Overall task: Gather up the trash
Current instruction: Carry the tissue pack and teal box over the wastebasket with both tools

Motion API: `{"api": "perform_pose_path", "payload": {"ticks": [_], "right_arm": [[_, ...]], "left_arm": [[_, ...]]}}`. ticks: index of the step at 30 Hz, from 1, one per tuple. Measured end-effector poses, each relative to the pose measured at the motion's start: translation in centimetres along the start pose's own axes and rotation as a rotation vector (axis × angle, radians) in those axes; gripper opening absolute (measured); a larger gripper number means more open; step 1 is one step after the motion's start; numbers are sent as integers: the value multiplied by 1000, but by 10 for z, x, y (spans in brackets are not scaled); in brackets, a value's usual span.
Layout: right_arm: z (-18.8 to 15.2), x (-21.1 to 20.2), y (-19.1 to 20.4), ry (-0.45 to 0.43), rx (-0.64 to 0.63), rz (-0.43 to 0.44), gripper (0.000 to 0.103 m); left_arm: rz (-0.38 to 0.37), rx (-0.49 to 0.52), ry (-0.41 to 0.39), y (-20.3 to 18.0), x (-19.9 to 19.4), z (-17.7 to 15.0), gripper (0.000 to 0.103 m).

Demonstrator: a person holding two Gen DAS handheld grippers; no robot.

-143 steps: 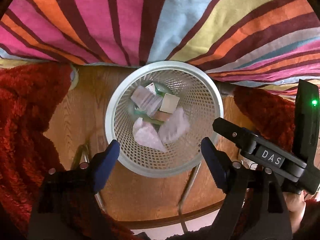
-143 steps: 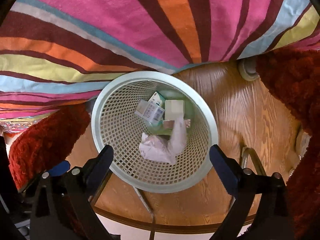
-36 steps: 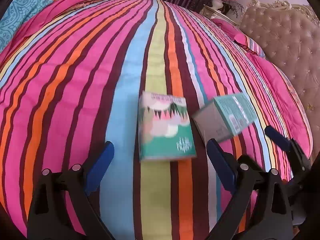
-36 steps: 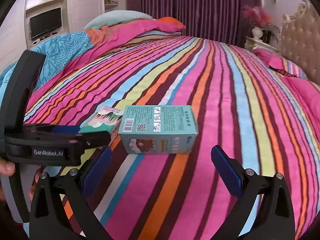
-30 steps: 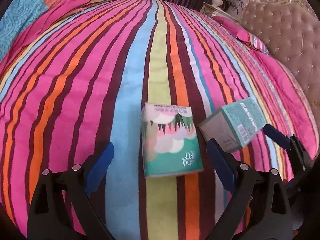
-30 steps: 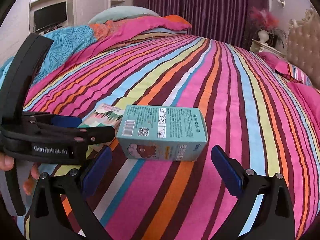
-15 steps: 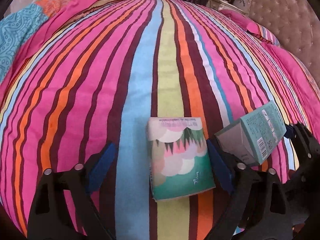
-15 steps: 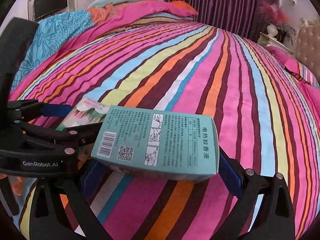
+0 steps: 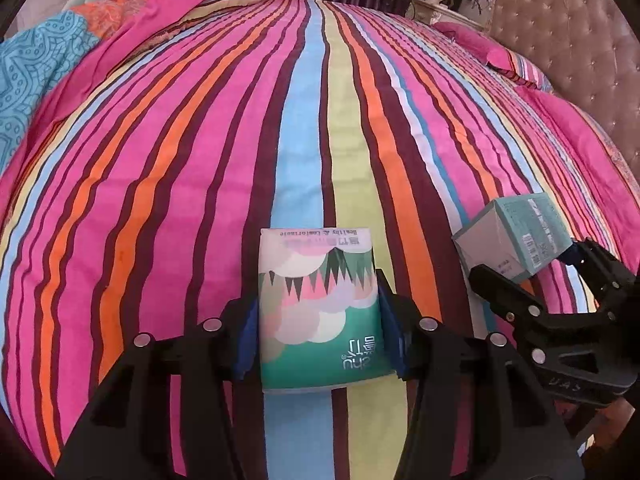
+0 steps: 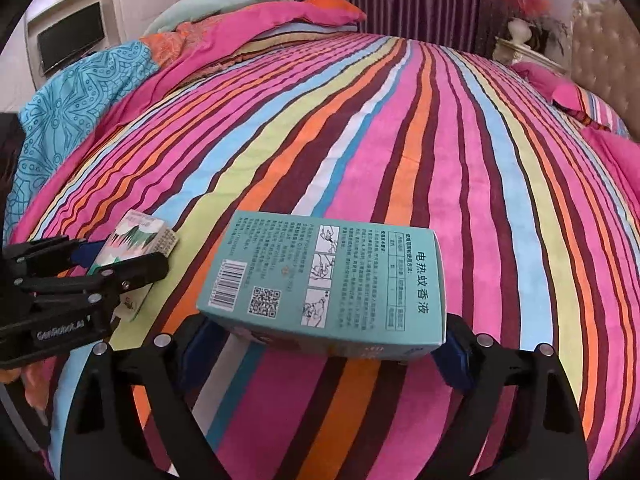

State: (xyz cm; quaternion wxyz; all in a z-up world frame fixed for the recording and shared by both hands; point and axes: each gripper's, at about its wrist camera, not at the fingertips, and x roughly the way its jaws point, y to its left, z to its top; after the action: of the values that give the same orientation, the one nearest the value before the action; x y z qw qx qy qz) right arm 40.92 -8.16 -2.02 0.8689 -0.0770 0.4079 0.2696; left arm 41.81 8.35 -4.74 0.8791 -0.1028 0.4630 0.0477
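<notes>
Both claws are down on the bed, over its bedspread of pink, orange, maroon, yellow and pale blue stripes [image 9: 168,184].

The left claw [image 9: 318,330] has just closed, and its blue pads [image 9: 249,336] now press the two long sides of a soft green and pink tissue pack printed with clouds and pointed trees [image 9: 318,308]. The pack lies flat on the bedspread, across a blue stripe and a yellow one, its white printed end pointing away up the bed.

Just to its right, the right claw [image 10: 326,338] has a rectangular teal cardboard box with a barcode, a QR code and small instruction drawings [image 10: 324,280] between its blue pads. Those jaws have just been closing too, and the pads sit against the box's two short ends. The box is tilted, its far edge lifted off the bedspread; I cannot tell whether the near edge touches the fabric.

From the right claw's side, the tissue pack [image 10: 138,246] shows only partly behind the black frame of the left claw.

At the head of the bed stand a quilted beige headboard [image 9: 568,52] and a pink pillow [image 10: 560,88].
</notes>
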Motion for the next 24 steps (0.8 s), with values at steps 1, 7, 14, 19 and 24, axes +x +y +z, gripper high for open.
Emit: {"api": "perform_pose_path", "payload": {"ticks": [1,7,14,19,24], "right_arm": [[-1,-1,0,2,13,-1,85],[-8,-16,-3,-2,98,13,85],[-24,-37,-2,4,138,-34,85],[-41,-54,4,6,162,-41,85],[-59,-72,10,6,194,-45,85]], "left_arm": [[-9,3,-2,2,-2,-2,50],[-33,-1,4,5,-11,-10,50],[-46,-4,9,4,-29,-27,50],[-44,15,5,-1,-48,-44,50],[-45,44,1,-7,-66,-61,50]]}}
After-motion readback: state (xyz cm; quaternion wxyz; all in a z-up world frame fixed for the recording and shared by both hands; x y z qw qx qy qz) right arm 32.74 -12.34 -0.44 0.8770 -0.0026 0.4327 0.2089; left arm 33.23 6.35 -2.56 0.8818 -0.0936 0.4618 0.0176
